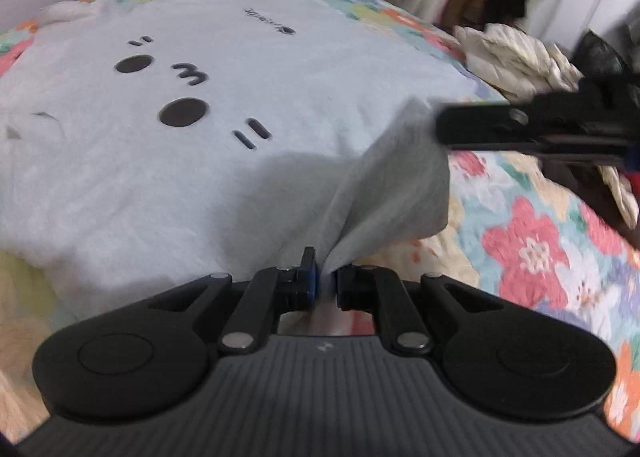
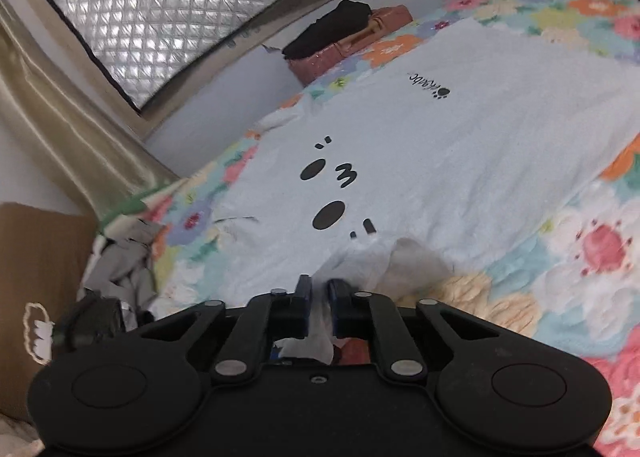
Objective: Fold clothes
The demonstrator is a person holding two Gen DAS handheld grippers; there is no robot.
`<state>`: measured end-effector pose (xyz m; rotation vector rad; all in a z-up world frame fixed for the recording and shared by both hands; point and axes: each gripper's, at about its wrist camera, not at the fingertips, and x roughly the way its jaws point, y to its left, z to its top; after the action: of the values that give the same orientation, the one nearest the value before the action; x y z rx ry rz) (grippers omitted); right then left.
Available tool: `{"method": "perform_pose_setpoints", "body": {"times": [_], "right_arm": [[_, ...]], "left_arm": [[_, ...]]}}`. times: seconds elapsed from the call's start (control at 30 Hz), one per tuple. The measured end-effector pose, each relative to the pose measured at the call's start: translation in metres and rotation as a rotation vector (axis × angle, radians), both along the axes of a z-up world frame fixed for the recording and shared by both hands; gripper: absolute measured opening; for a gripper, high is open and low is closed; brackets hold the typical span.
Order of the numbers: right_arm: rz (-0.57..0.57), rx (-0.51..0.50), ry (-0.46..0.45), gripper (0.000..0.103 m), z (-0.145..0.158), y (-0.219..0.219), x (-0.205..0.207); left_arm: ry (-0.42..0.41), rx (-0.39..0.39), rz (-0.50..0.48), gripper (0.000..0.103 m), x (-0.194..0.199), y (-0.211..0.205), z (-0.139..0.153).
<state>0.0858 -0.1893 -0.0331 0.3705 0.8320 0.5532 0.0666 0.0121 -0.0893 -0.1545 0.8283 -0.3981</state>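
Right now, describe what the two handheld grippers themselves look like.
Both match. The left gripper is matte black: two round discs on a ribbed dark grey body, angled link bars with silver pivot pins, and short black fingers with blue pads. The right gripper shows the same discs, links, silver pins and blue-lined fingers. No cables, hands or sleeves are visible.

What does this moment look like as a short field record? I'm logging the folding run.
garment: pale blue T-shirt with a black cartoon face print, spread flat
surface: floral quilt on a bed
left gripper: shut on the shirt's near edge, cloth bunched between its fingers
right gripper: shut on another part of the shirt's edge, cloth lifted off the quilt
beyond the bed: black clothes on a pink box
fold: not yet made
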Motion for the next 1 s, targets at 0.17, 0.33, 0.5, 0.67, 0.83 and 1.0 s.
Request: {"method": "perform_pose_setpoints", "body": {"times": [0.17,0.33,0.5,0.67,0.83,1.0], "right_arm": [[-0.089,-0.096,-0.018,0.016,0.023,0.002,-0.001],[-0.241,-0.137,-0.015,0.047,0.043,-0.029,-0.003],[-0.298,-0.244,0.006,0.056,0.060,-0.058,0.003],[-0.402,-0.173,0.096,0.061,0.044,-0.089,0.038],[-0.503,0.080,0.207,0.061,0.001,-0.125,0.076],[-0.590,0.183,0.230,0.061,-0.045,-0.146,0.110]], "left_arm": [[-0.074,0.044,0.041,0.008,0.007,0.016,0.018],[-0.167,0.138,0.040,0.008,0.026,0.032,0.045],[-0.161,0.057,0.020,0.008,0.039,0.044,0.058],[-0.148,0.018,0.038,0.008,0.050,0.051,0.059],[-0.208,0.051,0.113,0.008,0.050,0.073,0.062],[-0.205,0.066,0.231,0.008,0.057,0.095,0.062]]}}
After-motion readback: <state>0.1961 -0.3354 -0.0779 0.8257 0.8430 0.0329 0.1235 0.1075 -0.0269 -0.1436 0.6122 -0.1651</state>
